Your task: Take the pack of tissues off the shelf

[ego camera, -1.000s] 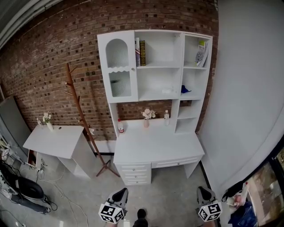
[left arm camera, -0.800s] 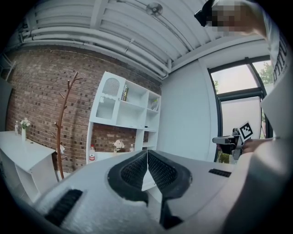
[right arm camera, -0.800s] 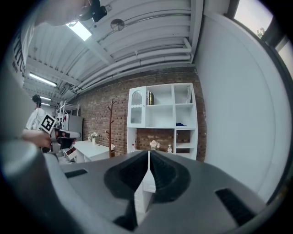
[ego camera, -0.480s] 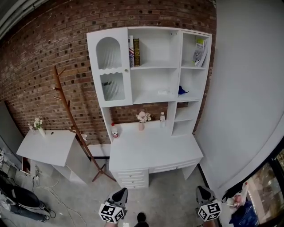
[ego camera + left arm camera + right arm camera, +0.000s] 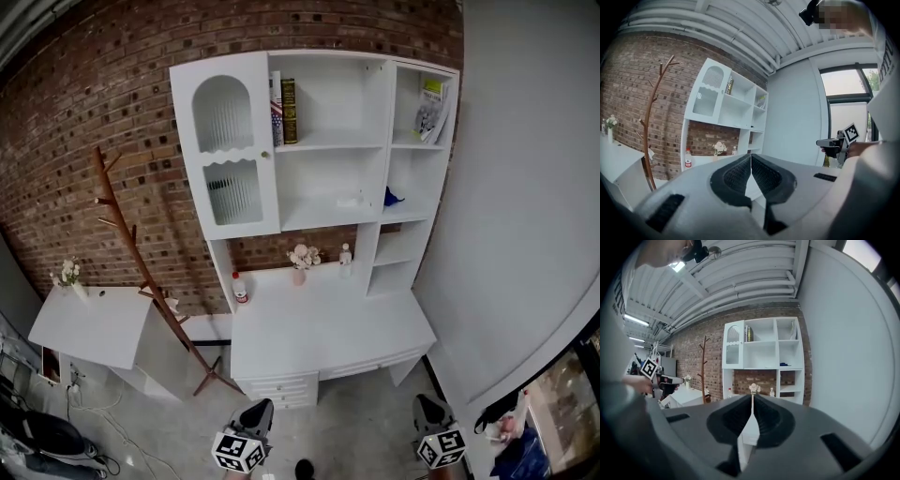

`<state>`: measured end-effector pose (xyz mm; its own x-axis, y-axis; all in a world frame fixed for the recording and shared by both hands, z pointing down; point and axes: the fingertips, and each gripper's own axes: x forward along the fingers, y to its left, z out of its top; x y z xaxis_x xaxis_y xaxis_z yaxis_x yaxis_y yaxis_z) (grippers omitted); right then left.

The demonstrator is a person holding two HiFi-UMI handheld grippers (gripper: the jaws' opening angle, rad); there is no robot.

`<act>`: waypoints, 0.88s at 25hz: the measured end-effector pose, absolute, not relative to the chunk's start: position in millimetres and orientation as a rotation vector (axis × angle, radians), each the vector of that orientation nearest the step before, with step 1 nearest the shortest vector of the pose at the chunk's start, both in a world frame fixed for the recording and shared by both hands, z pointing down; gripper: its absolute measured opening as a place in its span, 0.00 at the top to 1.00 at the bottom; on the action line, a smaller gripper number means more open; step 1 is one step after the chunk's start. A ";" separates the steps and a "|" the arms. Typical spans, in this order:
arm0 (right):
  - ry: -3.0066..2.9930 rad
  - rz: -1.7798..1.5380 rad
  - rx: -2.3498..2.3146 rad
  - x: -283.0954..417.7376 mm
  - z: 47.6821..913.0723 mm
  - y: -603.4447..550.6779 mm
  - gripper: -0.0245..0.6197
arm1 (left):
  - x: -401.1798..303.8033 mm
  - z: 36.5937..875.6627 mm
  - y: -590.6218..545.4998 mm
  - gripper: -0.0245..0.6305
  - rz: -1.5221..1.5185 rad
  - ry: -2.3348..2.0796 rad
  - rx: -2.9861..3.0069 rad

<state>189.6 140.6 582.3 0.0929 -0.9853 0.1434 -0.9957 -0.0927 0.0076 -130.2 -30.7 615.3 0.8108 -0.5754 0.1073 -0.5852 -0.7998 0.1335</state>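
A white desk-and-shelf unit [image 5: 319, 141] stands against the brick wall ahead. On its middle shelf lies a small pale pack [image 5: 350, 201] that looks like the tissues. A blue item [image 5: 392, 197] sits in the compartment to its right. My left gripper [image 5: 255, 412] and right gripper [image 5: 428, 408] are low at the frame's bottom edge, far short of the desk. Both are shut with nothing between the jaws. The left gripper [image 5: 751, 157] points toward the shelf unit [image 5: 726, 108], and the right gripper [image 5: 753, 397] faces the unit [image 5: 761, 350] head-on.
The desk top [image 5: 328, 328] carries a red-labelled bottle [image 5: 240, 289], a flower vase [image 5: 300, 260] and a small bottle [image 5: 346, 255]. A wooden coat stand [image 5: 141, 272] and a small white table [image 5: 89, 323] are at the left. A grey wall [image 5: 525, 187] closes the right side.
The shelf unit has grown larger and nearer in the head view, and the side table has slid toward the left edge. Both grippers keep their places at the bottom of the frame.
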 end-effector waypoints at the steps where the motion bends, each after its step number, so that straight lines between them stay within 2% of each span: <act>1: -2.041 0.153 2.245 189.2 581.5 134.0 0.91 | -130.0 615.0 -38.1 0.92 0.090 -0.912 2.836; 22: -1.940 0.081 2.311 180.8 563.2 26.7 0.91 | -134.2 605.0 -167.6 0.92 0.065 -0.823 2.891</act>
<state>180.8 26.7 563.2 0.1755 -0.9771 0.1200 -0.9838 -0.1694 0.0594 -134.2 -167.6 605.0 0.8499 -0.5211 0.0785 -0.5270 -0.8417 0.1176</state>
